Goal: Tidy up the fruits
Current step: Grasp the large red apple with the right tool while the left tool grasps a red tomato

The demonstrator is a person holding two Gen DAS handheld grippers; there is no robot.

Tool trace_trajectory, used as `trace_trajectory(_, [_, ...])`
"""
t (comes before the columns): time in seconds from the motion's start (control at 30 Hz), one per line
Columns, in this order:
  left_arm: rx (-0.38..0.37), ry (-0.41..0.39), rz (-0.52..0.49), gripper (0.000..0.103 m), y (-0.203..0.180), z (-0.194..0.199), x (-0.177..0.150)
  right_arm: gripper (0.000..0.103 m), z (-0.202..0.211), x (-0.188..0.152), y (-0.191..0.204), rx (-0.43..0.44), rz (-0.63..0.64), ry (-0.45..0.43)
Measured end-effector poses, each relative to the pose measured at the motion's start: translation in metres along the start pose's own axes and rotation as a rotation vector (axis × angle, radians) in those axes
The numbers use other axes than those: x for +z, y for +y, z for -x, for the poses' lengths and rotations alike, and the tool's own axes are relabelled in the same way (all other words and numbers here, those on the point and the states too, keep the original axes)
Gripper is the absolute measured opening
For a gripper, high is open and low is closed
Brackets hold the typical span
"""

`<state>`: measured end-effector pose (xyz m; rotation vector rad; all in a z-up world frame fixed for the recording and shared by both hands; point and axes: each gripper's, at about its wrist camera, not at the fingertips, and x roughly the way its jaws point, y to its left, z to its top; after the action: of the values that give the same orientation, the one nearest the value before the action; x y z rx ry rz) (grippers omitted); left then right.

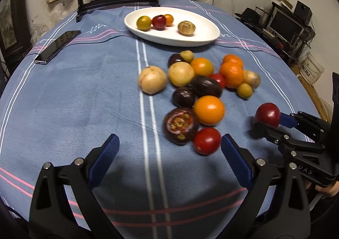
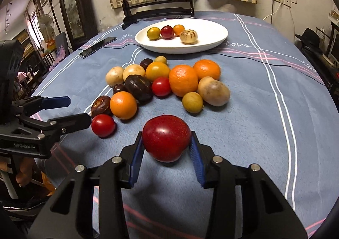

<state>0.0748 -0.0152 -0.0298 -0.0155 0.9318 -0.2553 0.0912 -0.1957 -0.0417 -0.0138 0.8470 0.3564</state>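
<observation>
Red plum (image 2: 166,137) gripped by R gripper (image 2: 166,150), just above blue cloth surface (image 2: 243,133).
Skin glossy, round, faintly speckled; L gripper (image 1: 169,150) jaws held wide, nothing between; fruit pile (image 2: 163,84) nr white oval plate (image 2: 211,46).

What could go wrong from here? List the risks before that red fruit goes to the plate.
1. The right gripper holds the red fruit only at its sides, near the fingertips; a round, smooth fruit might slip out on the way.
2. The pile lies between the gripper and the plate; a low pass could knock fruits rolling.
3. The open left gripper sits right beside a small red tomato and may nudge it.
</observation>
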Motion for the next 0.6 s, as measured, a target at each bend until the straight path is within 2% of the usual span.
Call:
trace_trajectory(0.37, [-0.022, 0.042, -0.067, 0.098, -0.025, -0.013, -0.005, 0.043, 0.004, -0.004, -0.002, 0.021, -0.011, -0.006])
trace_trajectory(0.53, [0.022, 0.071, -0.069, 0.098, -0.021, -0.033, -0.005, 0.043, 0.004, -0.006, -0.004, 0.028, -0.017, -0.003])
trace_trajectory(0.6, [0.039, 0.052, -0.088, 0.097, -0.022, -0.036, -0.005, 0.043, 0.004, -0.005, -0.005, 0.028, -0.017, -0.004])
